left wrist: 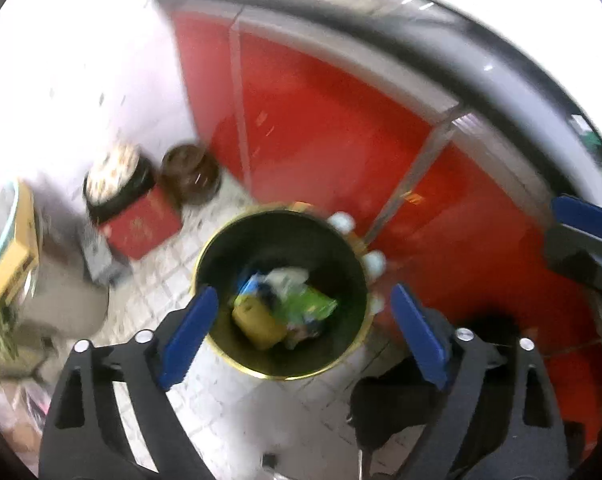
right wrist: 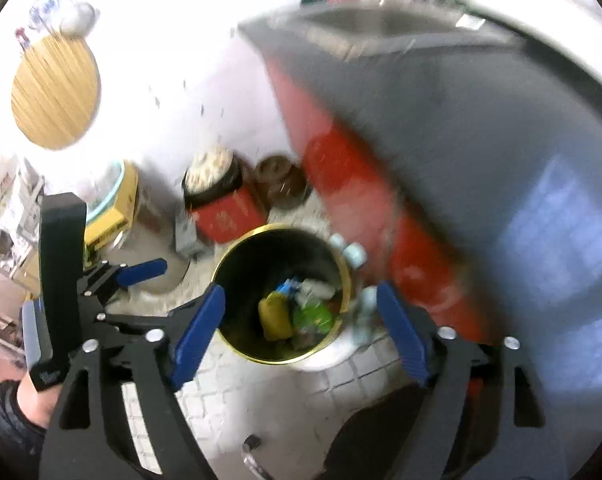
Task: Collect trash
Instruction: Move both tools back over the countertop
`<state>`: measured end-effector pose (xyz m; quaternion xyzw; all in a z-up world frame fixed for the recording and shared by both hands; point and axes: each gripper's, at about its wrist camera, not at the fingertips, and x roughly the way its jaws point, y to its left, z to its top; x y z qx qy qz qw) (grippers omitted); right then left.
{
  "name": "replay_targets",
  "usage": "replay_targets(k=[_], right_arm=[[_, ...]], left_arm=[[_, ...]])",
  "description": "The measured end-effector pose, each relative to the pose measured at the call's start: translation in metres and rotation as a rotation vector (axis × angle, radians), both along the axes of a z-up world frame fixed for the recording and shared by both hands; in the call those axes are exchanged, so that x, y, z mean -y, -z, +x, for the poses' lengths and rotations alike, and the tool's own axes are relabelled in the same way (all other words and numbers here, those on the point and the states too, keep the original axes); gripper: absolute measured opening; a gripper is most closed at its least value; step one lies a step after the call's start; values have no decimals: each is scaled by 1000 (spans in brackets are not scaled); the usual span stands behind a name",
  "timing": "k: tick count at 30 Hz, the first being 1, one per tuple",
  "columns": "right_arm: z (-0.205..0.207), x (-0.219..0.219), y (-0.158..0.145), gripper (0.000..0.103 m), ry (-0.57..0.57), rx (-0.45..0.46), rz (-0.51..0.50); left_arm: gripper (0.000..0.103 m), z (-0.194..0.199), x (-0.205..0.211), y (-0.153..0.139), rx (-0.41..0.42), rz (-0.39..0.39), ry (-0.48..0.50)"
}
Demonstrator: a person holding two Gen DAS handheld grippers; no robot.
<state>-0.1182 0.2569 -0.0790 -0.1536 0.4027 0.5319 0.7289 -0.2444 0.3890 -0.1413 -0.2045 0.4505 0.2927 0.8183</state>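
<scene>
Blue pads stand wide apart on both hand-held tools, and nothing is caught between either pair. The left gripper (left wrist: 303, 332) hangs over the mouth of the trash bin (left wrist: 205, 264), its ribbed blue fingers (left wrist: 189, 336) framing the opening without touching the rim. The right gripper (right wrist: 299, 332) hovers over the same bin (right wrist: 225, 264), jaws just as spread and just as empty. In the right wrist view the left tool shows at the left edge, gripped by a hand (right wrist: 31, 398) in a dark sleeve.

The bin is a round can with a thin brass-coloured rim and a dark inner wall, standing on a pale tiled floor (left wrist: 237, 404). Down inside it lies the trash (left wrist: 277, 312): a yellow block-like piece to the left, a crumpled green wrapper to the right, white crinkled paper or plastic at the far side and a bit of blue. Motion blur keeps me from reading any labels.

Just right of the bin rises a glossy red cabinet front (left wrist: 321, 120) with grey trim under a dark counter edge. Farther off on the left sit a red box (left wrist: 141, 228) bearing a dark round container, and a brown round jar (left wrist: 191, 176) beside it. A round wooden tabletop (right wrist: 55, 92) shows far off to the left.
</scene>
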Motion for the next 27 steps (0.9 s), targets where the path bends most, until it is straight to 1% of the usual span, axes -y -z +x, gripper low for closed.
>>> replay_targets(k=[2, 3, 4, 6, 7, 8, 10, 11, 13, 14, 17, 19, 22, 24, 27], right_arm=[[9, 39, -27, 83, 68, 46, 41], [17, 65, -40, 84, 117, 68, 63], [23, 84, -47, 84, 152, 77, 76], [43, 141, -63, 85, 284, 104, 90], [48, 160, -67, 85, 327, 114, 96], [56, 191, -72, 86, 397, 134, 98], [70, 253, -77, 87, 542, 173, 85], [75, 273, -77, 88, 587, 177, 83], [86, 333, -77, 88, 709, 167, 78], [88, 356, -74, 88, 750, 166, 76], [93, 423, -66, 88, 873, 166, 59], [94, 454, -60, 88, 923, 159, 62], [99, 491, -52, 88, 976, 144, 62], [102, 503, -50, 88, 987, 135, 65], [114, 513, -46, 88, 1002, 131, 59]], left_arm=[[91, 13, 22, -28, 45, 32, 53], [92, 24, 40, -45, 79, 49, 99], [92, 31, 51, -54, 98, 57, 132], [93, 56, 89, -76, 134, 75, 235], [93, 66, 104, -82, 144, 80, 272], [93, 82, 126, -89, 158, 87, 322], [93, 109, 164, -96, 172, 82, 409], [94, 123, 185, -98, 173, 74, 450], [94, 147, 224, -103, 181, 55, 519], [94, 160, 246, -104, 182, 45, 557], [94, 182, 295, -100, 177, 33, 640], [94, 194, 328, -98, 175, 27, 689], [94, 205, 365, -91, 157, 35, 744], [94, 211, 381, -89, 145, 42, 765], [94, 222, 393, -88, 129, 50, 777]])
